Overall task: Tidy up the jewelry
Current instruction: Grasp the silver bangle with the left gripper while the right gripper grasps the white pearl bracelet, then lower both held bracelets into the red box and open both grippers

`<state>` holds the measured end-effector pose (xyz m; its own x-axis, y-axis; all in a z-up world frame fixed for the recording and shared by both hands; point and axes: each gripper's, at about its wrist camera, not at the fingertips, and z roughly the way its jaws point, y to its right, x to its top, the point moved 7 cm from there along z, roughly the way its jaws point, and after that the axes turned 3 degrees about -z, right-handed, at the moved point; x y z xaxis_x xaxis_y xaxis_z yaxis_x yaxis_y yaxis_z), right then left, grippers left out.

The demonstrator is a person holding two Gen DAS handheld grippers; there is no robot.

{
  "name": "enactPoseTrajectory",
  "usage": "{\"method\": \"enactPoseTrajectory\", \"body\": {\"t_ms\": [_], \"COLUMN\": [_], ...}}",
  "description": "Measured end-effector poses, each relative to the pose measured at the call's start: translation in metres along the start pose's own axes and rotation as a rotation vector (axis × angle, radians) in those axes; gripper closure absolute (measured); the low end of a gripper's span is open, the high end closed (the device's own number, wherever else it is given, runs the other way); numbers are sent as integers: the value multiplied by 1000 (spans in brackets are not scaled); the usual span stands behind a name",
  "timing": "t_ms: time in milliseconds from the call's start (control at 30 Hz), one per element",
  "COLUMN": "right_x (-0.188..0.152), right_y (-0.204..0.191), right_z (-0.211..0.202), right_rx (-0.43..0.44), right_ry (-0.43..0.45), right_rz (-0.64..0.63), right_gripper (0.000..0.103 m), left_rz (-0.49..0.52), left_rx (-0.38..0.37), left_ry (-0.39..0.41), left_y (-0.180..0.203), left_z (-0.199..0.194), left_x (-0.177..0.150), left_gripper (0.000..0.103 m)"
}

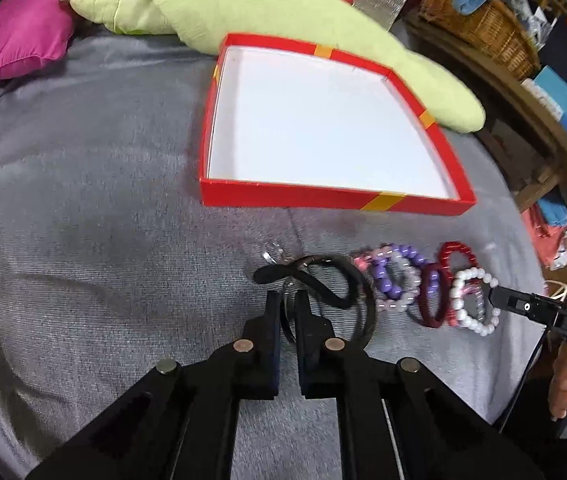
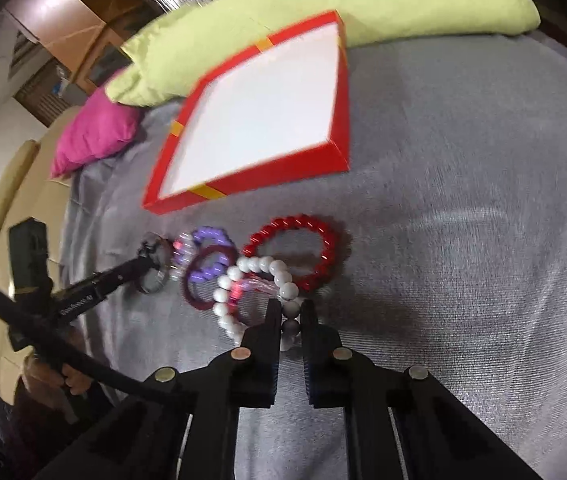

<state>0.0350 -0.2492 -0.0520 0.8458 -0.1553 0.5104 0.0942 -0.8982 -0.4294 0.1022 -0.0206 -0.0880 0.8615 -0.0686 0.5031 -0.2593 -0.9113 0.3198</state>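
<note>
A red box [image 1: 331, 199] with a white inside lies open on the grey bedspread; it also shows in the right wrist view [image 2: 267, 178]. In front of it lies a row of jewelry: a black cord necklace [image 1: 335, 280], a purple bead bracelet [image 1: 395, 276], a dark red bangle [image 1: 431, 296], a red bead bracelet [image 2: 303, 248] and a white pearl bracelet [image 2: 251, 272]. My left gripper [image 1: 289, 300] is shut on a thin clear ring at the black necklace. My right gripper [image 2: 291, 308] is shut on the white pearl bracelet.
A long light green pillow [image 1: 243, 4] and a pink cushion [image 1: 15, 32] lie behind the box. Wicker baskets [image 1: 479, 20] and a wooden shelf [image 1: 531, 120] stand off the bed's right side.
</note>
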Motion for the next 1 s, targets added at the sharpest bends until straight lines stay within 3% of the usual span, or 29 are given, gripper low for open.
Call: {"method": "enactPoseTrajectory", "body": {"t_ms": [233,400,567,733,867,1000], "right_x": [12,42,89,115,119,119], "right_y": [-3,-9,-12,-10,-4,6], "right_z": [-37,-53,-38,9,29,30], "right_rx": [128,230,223,171,122,34], "right_ry": [139,252,299,240,186,171], "right_rz": [45,95,121,136,123,123], "right_gripper": [92,92,92,92,92,89], "left_rz": [0,-20,-3,-73,-84,-80], "left_rx": [-53,-96,-67,-18,35,40], "left_ry": [111,181,237,185,108,36], "left_y": [-4,3,14,3,-5,-6], "left_z": [-41,-52,-42,6,32,42], "left_x": [3,28,66,94,88,80], "left_gripper": [97,97,97,97,97,97]}}
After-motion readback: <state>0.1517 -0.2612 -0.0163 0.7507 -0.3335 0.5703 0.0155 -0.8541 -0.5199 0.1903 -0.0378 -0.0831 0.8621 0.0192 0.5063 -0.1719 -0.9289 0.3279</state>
